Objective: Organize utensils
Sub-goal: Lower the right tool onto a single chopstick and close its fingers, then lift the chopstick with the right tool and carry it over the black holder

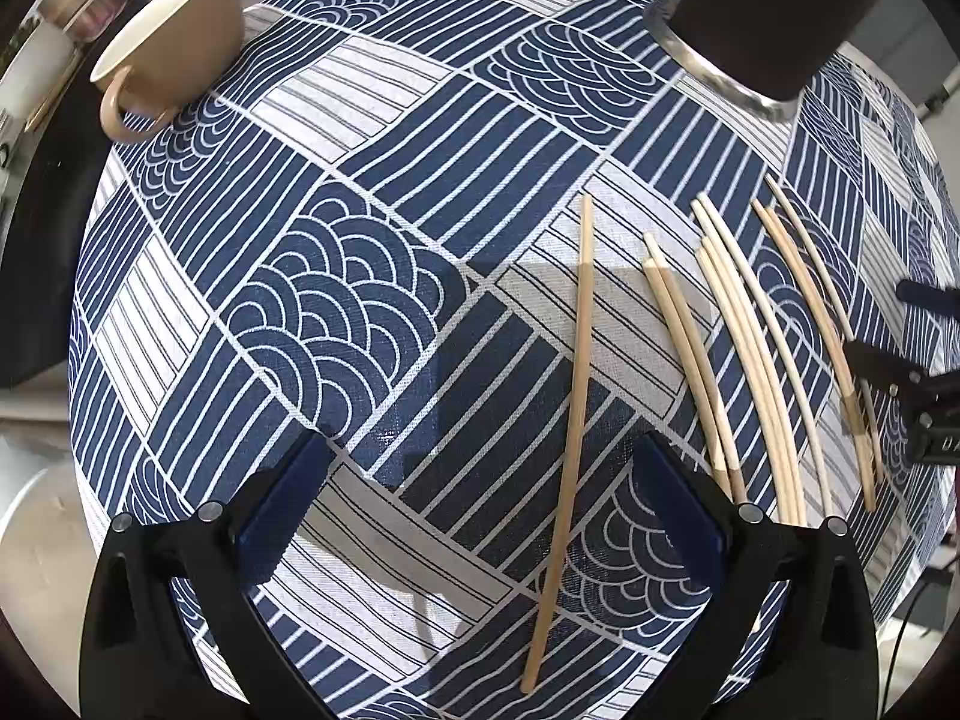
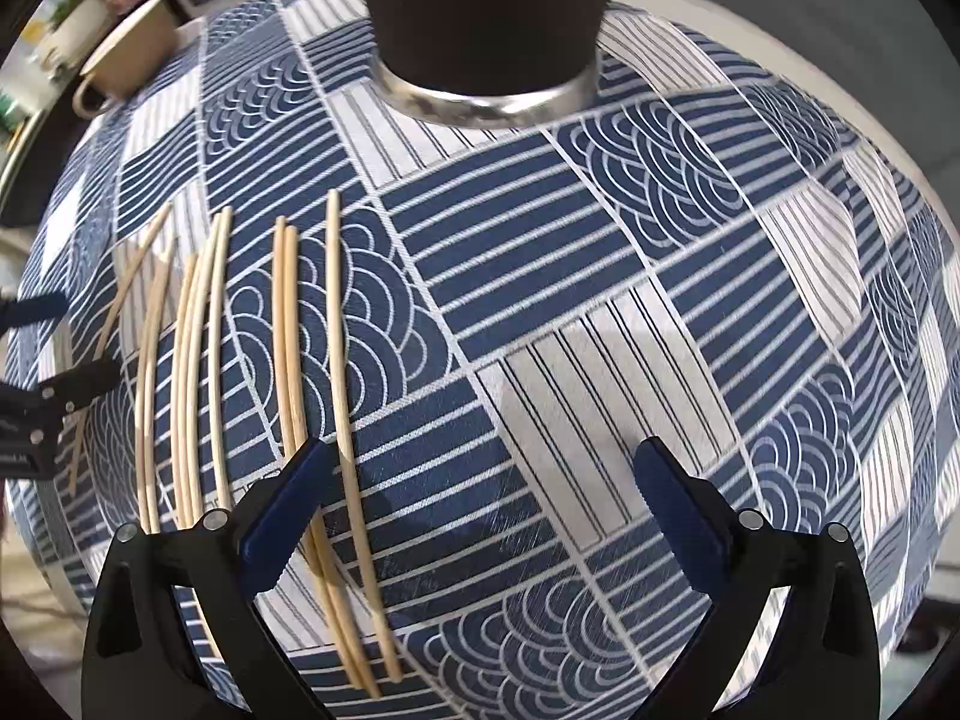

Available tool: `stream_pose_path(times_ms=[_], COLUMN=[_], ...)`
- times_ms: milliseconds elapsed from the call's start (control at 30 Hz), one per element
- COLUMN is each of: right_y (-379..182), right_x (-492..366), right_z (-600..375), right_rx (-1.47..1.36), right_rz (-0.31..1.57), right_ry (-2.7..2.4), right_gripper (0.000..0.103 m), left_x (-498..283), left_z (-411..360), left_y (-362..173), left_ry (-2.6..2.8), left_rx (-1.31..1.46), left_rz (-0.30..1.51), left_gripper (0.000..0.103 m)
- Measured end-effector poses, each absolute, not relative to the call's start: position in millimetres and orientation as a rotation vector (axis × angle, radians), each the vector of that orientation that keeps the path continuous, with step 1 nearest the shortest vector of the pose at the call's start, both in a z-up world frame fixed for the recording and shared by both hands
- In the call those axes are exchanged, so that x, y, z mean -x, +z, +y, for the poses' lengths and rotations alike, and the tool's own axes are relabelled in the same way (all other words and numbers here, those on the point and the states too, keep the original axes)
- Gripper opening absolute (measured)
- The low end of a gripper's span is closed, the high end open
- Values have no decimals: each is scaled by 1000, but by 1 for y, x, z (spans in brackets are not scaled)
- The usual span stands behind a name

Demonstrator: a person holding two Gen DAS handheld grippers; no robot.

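both grippers, left (image 1: 480, 516) and right (image 2: 480, 516), hover jaws apart and empty above loose chopsticks (image 2: 204, 360), probably bound for the dark holder (image 2: 486, 18).

Only a partial white "DA" shows on the right gripper (image 1: 936, 414); nothing else is legible.

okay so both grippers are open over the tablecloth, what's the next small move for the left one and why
Probably lower the left gripper onto the lone chopstick and close. Its open jaws already straddle that stick, which lies apart from the other chopsticks, and the dark holder stands upright beyond them.
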State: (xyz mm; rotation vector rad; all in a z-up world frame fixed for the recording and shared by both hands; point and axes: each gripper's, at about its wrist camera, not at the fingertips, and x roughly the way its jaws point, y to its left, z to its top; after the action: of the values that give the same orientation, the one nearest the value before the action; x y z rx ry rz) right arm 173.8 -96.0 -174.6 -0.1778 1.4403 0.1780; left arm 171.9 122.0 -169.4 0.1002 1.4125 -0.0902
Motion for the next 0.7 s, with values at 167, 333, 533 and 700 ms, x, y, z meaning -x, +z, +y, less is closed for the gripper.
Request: stream_pose_path(times_ms=[167, 333, 533, 700], right_y=[-161, -158, -158, -149], right_x=[-164, -156, -163, -162], right_z=[-71, -52, -68, -90], right_rx=[226, 298, 190, 120], right_rz=[1407, 1400, 1416, 1427], right_ry=[270, 336, 367, 402], right_gripper=[39, 5, 5, 5], left_x=[-159, -148, -152, -154], left_z=[114, 107, 120, 130], left_y=[-166, -156, -154, -151], left_ry=[-122, -165, -113, -82], left_rx=[-120, -136, -54, 6], left_rz=[1383, 1327, 1356, 1380], left_gripper=[85, 41, 7, 4])
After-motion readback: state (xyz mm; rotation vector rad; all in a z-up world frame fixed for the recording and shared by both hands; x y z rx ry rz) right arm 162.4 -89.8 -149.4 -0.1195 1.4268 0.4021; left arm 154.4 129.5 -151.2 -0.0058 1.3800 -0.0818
